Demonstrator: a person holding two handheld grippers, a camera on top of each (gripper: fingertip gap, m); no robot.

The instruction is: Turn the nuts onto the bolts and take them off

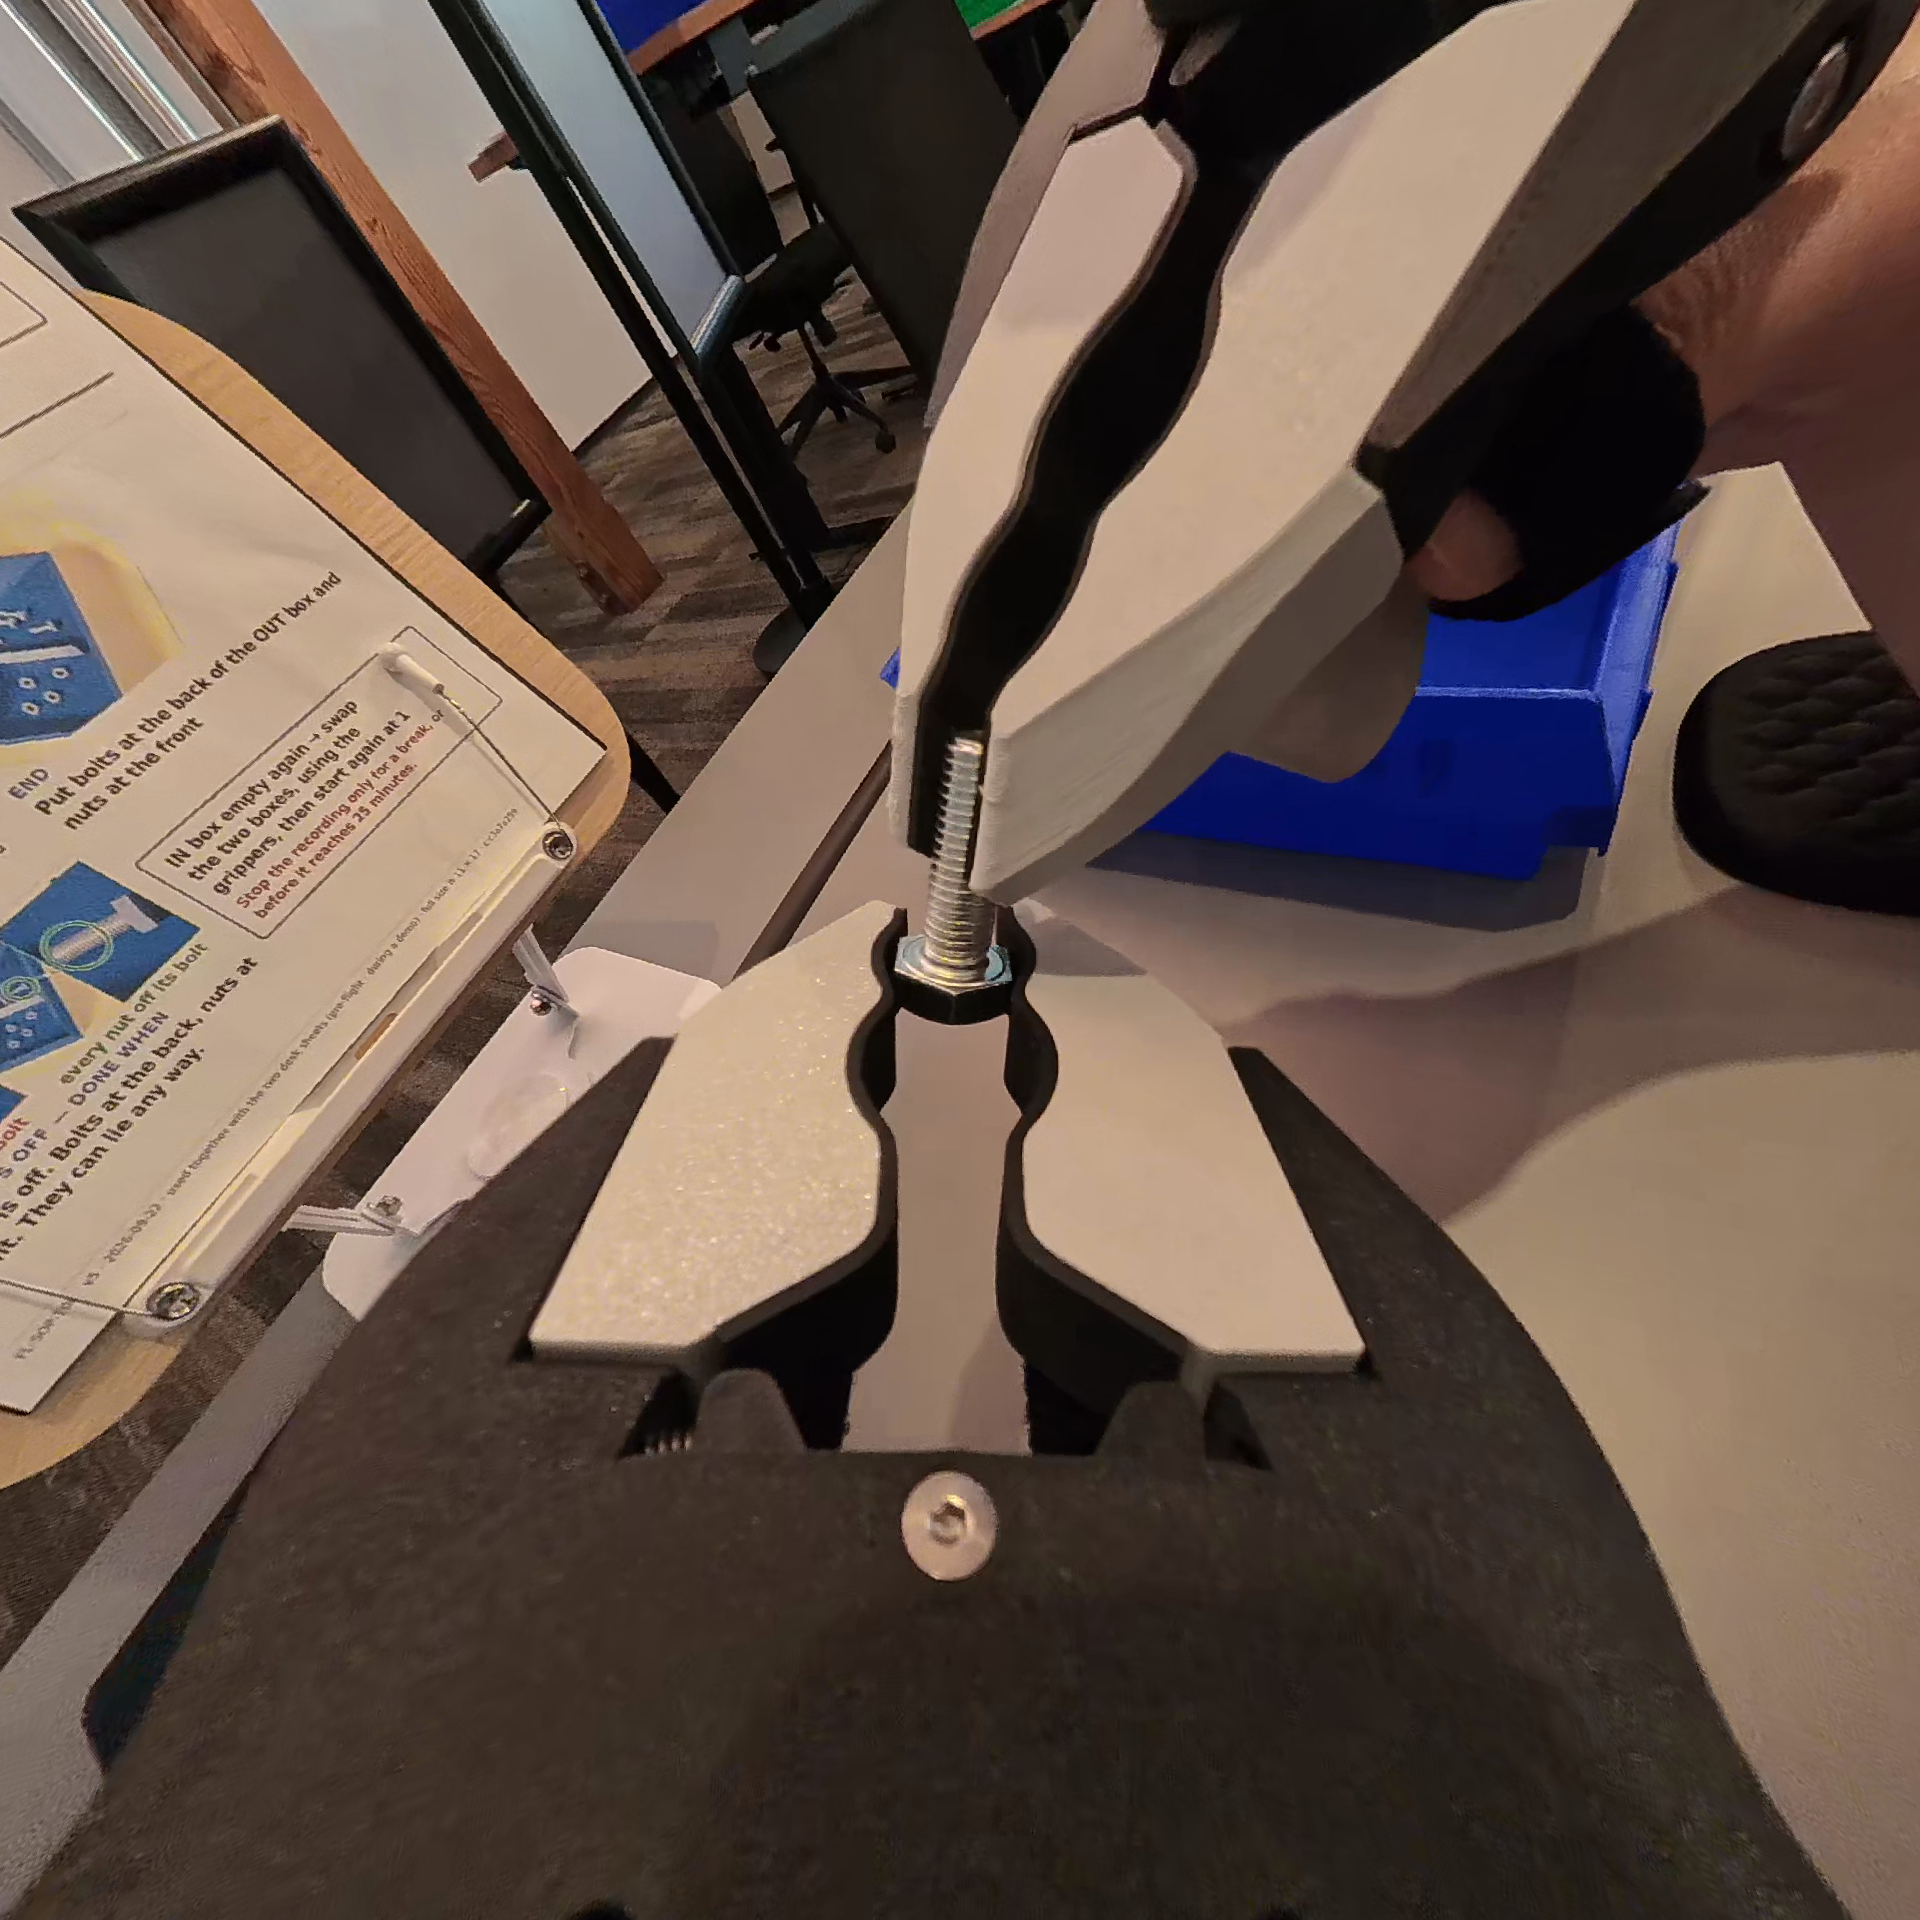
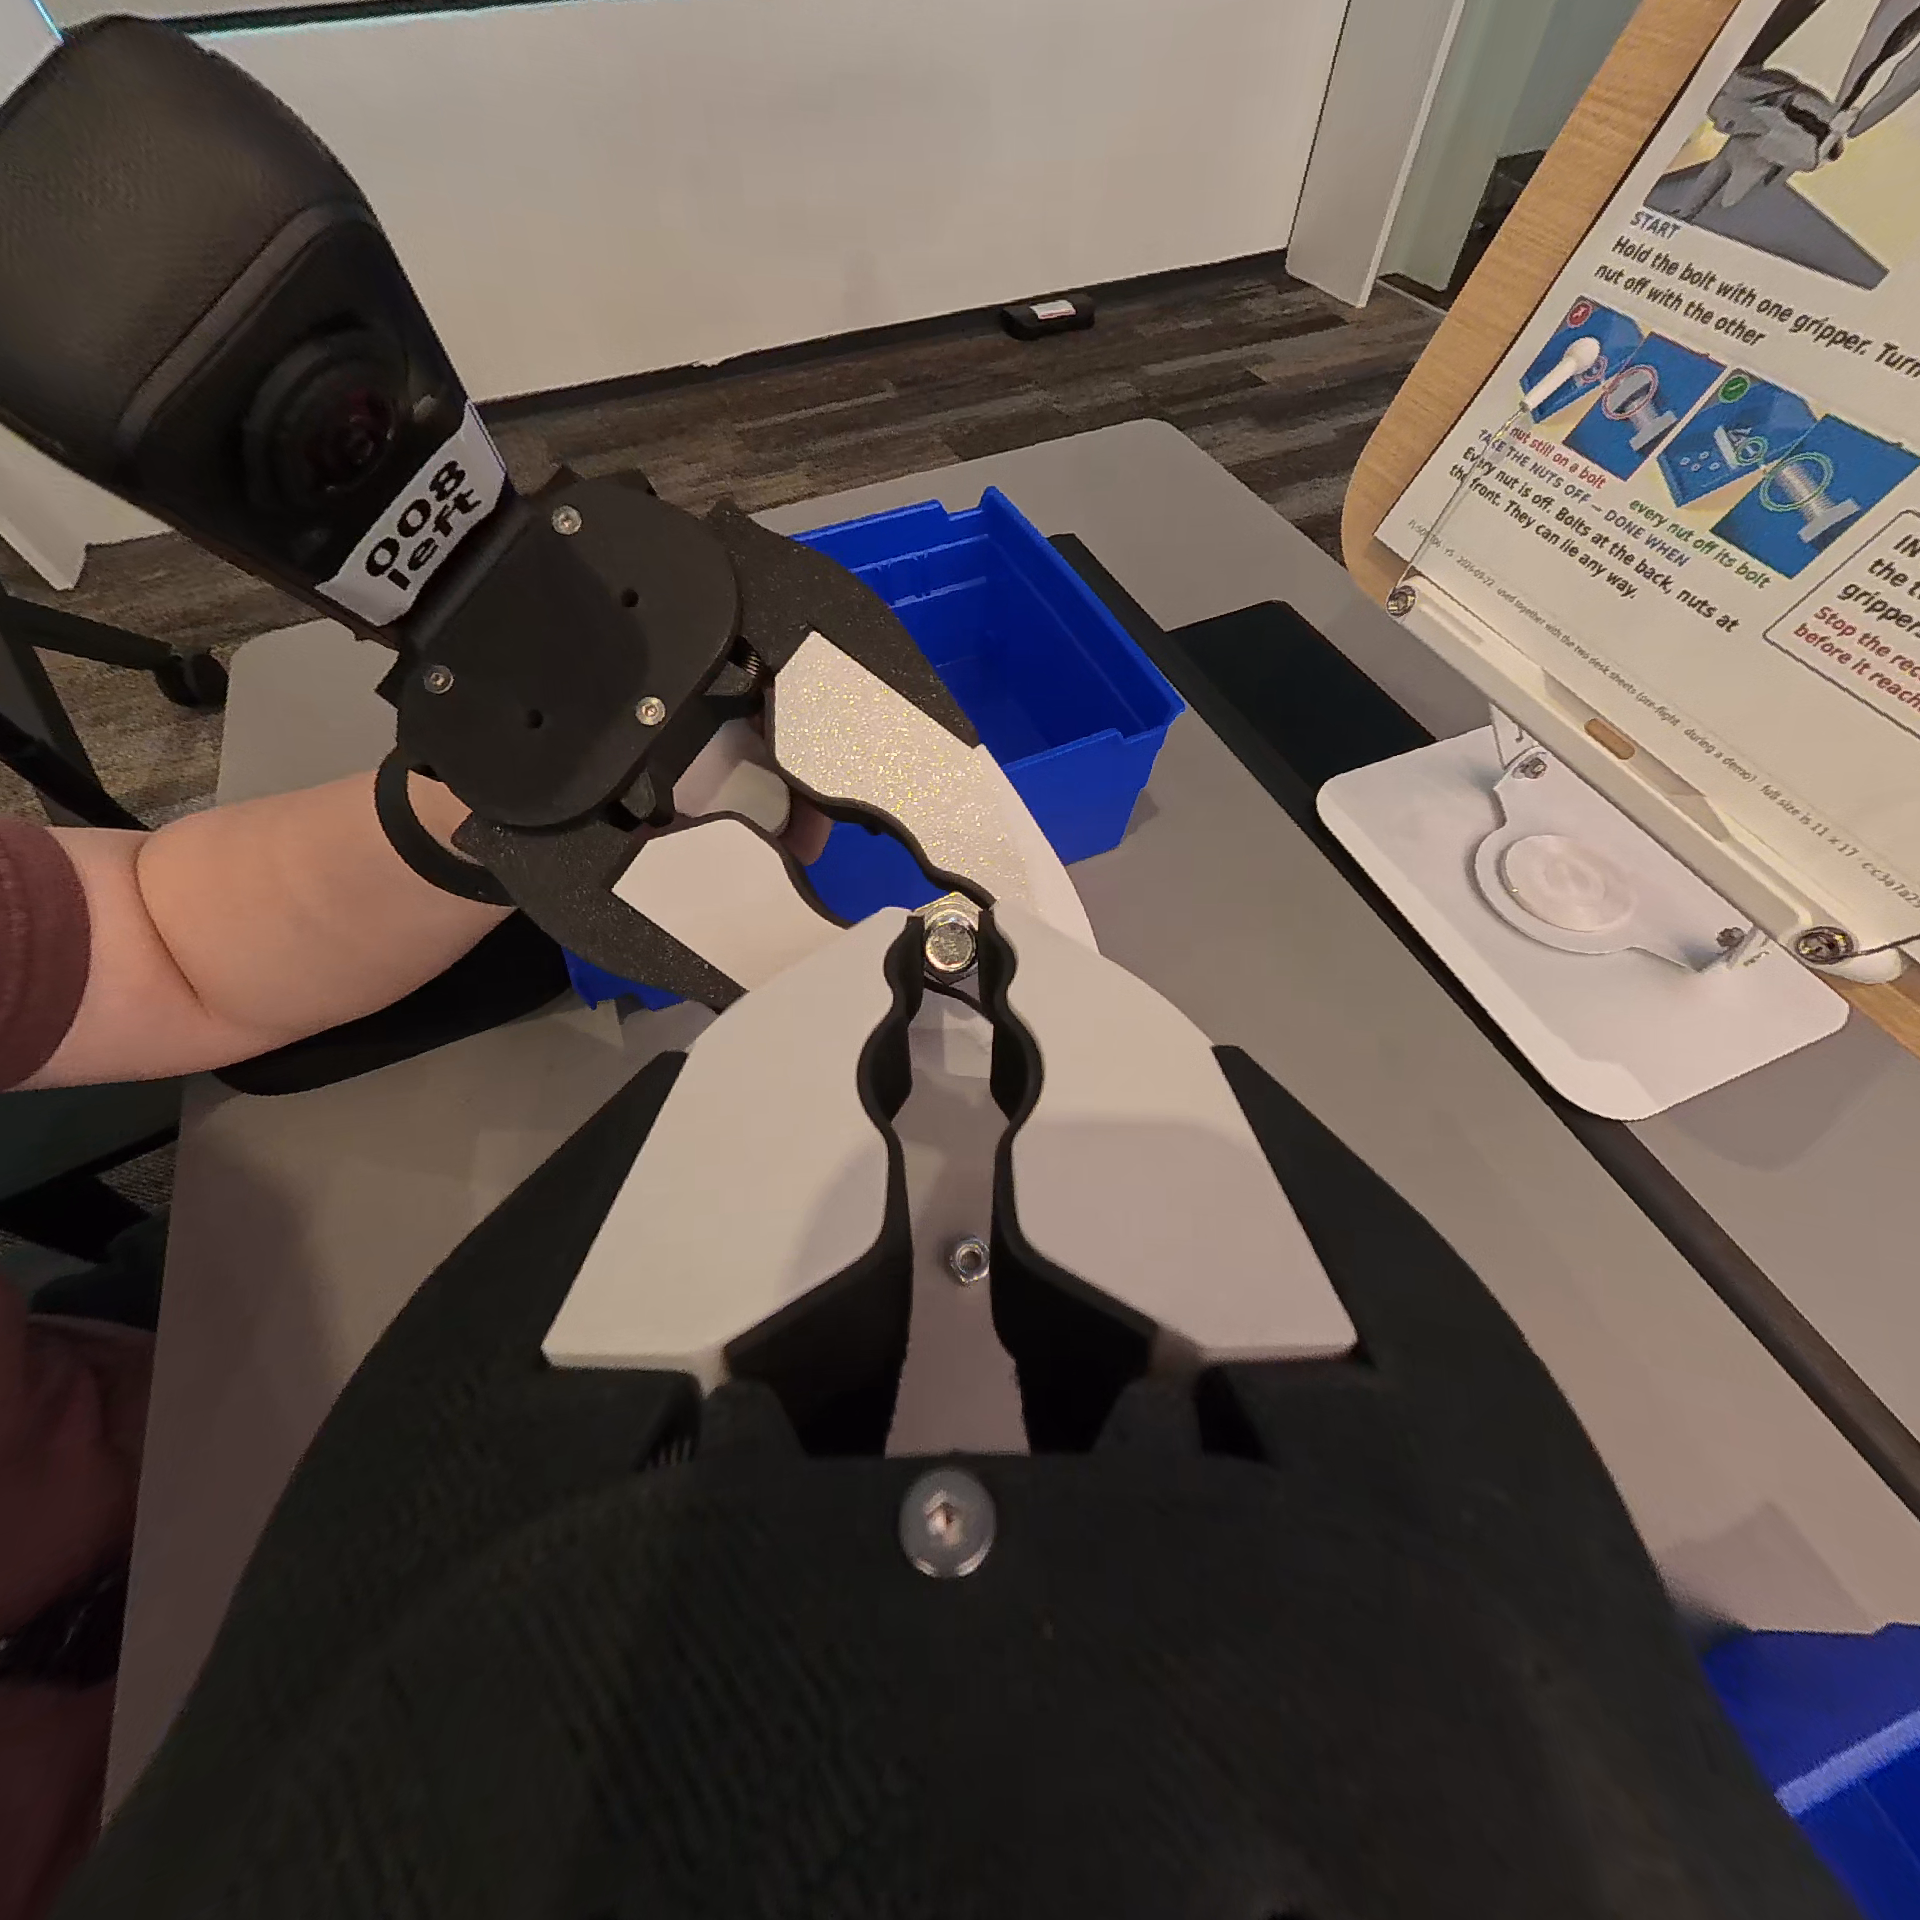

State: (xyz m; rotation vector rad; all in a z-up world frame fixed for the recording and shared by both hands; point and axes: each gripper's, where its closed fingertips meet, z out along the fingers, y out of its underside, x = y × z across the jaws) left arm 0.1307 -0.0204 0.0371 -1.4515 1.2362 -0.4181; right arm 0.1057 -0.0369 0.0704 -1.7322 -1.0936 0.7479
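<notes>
A silver bolt [image 1: 954,831] stands between the two grippers above the grey table [image 1: 1558,1143]. My right gripper [image 1: 948,836] comes down from above and is shut on the threaded shaft. My left gripper [image 1: 951,971] is closed at its tips around a silver nut [image 1: 951,974] low on the bolt, with a dark hex part just below it. In the right wrist view I look along the bolt end-on [image 2: 948,951] between the right gripper's tips [image 2: 948,961]; the left gripper [image 2: 940,920] reaches in from the left. A loose nut [image 2: 968,1260] lies on the table.
A blue bin [image 2: 1039,665] sits on the table behind the grippers, also in the left wrist view [image 1: 1455,769]. Another blue bin [image 2: 1829,1766] is at the near right. An instruction sheet on a white stand [image 2: 1714,468] stands to the right. A black pad [image 1: 1808,769] lies beside the bin.
</notes>
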